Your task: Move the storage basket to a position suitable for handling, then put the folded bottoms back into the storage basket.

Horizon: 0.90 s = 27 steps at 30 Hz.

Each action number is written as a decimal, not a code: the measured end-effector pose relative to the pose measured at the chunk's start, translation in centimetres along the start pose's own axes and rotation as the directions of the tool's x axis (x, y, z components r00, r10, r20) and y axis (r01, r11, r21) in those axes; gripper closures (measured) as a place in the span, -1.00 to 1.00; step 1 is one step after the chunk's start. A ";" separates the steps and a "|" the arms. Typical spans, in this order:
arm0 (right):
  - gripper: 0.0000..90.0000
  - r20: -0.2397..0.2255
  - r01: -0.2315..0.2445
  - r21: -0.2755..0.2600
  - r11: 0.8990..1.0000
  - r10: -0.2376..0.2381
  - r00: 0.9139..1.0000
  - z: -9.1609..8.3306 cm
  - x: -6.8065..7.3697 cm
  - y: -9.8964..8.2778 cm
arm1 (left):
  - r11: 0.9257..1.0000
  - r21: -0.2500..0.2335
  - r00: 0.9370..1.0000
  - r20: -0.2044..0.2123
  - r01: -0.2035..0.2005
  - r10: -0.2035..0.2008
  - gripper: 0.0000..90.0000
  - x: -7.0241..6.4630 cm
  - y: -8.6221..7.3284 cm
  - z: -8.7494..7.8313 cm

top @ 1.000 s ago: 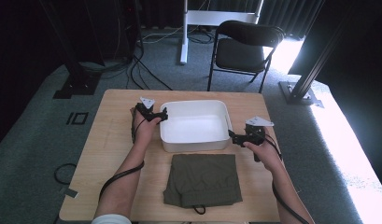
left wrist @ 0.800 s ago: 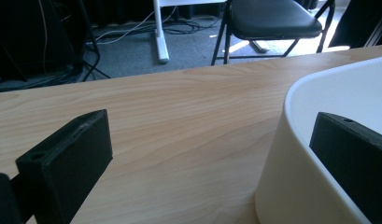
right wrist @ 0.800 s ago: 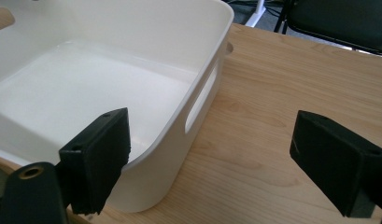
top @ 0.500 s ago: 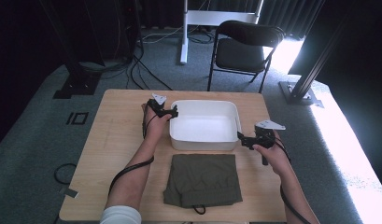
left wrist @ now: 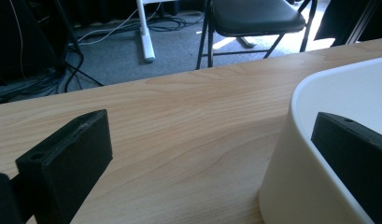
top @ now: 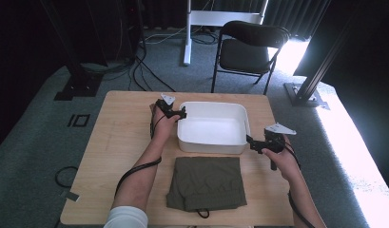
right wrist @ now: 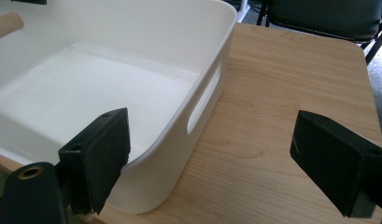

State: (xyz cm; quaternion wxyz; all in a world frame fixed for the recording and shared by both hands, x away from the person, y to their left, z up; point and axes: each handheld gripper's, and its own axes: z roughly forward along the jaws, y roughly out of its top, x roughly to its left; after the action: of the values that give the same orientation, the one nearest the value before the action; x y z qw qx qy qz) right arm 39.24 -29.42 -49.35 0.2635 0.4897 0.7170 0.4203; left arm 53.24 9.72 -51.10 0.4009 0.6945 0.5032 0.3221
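Note:
A white plastic bin [top: 212,110] stands on the wooden table [top: 121,137], with nothing in it. My left gripper [top: 181,114] is open at the bin's far left corner. In the left gripper view my left gripper [left wrist: 212,163] straddles the bin's wall [left wrist: 291,177], one jaw outside and one inside. My right gripper [top: 251,141] is open at the near right corner. In the right gripper view my right gripper [right wrist: 216,158] straddles the bin's [right wrist: 132,56] rounded corner beside a handle slot [right wrist: 205,105]. A folded olive garment [top: 206,183] lies in front of the bin.
A black folding chair [top: 251,45] stands beyond the table's far edge, next to a white stand [top: 187,33]. Cables [top: 140,66] lie on the grey carpet at the left, and black frame posts [top: 320,71] stand at the right. Bare tabletop lies left of the bin.
The bin and both grippers have shifted a little to the right over the last second. The garment has not moved.

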 end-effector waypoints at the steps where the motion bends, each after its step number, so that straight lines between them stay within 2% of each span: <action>1: -0.73 -0.003 -0.009 -0.002 1.000 0.009 1.000 0.0 0.0 0.0 | 1.000 0.002 1.000 0.001 0.000 0.000 -0.98 0.0 0.0 0.0; 3: -0.73 -0.010 -0.016 -0.008 1.000 0.016 1.000 0.1 -0.1 -0.1 | 1.000 0.009 1.000 0.005 0.009 -0.009 -0.98 0.0 0.0 0.0; 7: -0.73 -0.015 -0.002 -0.003 1.000 0.002 1.000 0.3 -0.1 0.2 | 0.999 0.029 1.000 0.012 -0.021 0.021 -0.97 -0.1 0.5 -0.2; 8: -0.73 -0.014 0.000 -0.008 1.000 -0.001 1.000 0.3 0.0 0.3 | 1.000 0.024 1.000 0.013 -0.020 0.019 -0.98 -0.1 0.6 -0.4; 11: -0.73 -0.033 -0.030 -0.034 0.999 0.029 0.999 0.2 0.3 0.8 | 1.000 0.017 1.000 0.027 -0.016 0.015 -0.97 0.0 1.1 -0.8; 14: -0.73 -0.039 -0.025 -0.043 0.999 0.024 0.999 0.2 0.6 1.3 | 1.000 0.004 0.999 0.040 -0.014 0.014 -0.97 0.1 1.8 -1.5; 20: -0.72 -0.068 -0.053 -0.065 0.996 0.049 0.996 0.0 1.0 1.9 | 0.999 0.029 0.996 0.084 -0.027 0.024 -0.97 0.2 2.4 -3.5; 23: -0.72 -0.076 -0.049 -0.072 0.996 0.043 0.996 -0.3 1.3 2.1 | 0.999 0.022 0.992 0.115 -0.049 0.046 -0.97 0.2 2.5 -5.0; 27: -0.71 -0.089 -0.024 -0.070 0.997 0.018 0.996 -0.7 1.9 2.4 | 0.999 0.010 0.989 0.139 -0.051 0.049 -0.97 0.5 2.7 -6.8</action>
State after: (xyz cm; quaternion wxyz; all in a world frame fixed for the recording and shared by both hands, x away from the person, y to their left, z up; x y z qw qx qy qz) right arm 39.13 -27.53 -46.87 0.2444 0.4686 0.7074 0.4693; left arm 48.82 11.30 -45.47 0.4222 0.7303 0.4586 0.2796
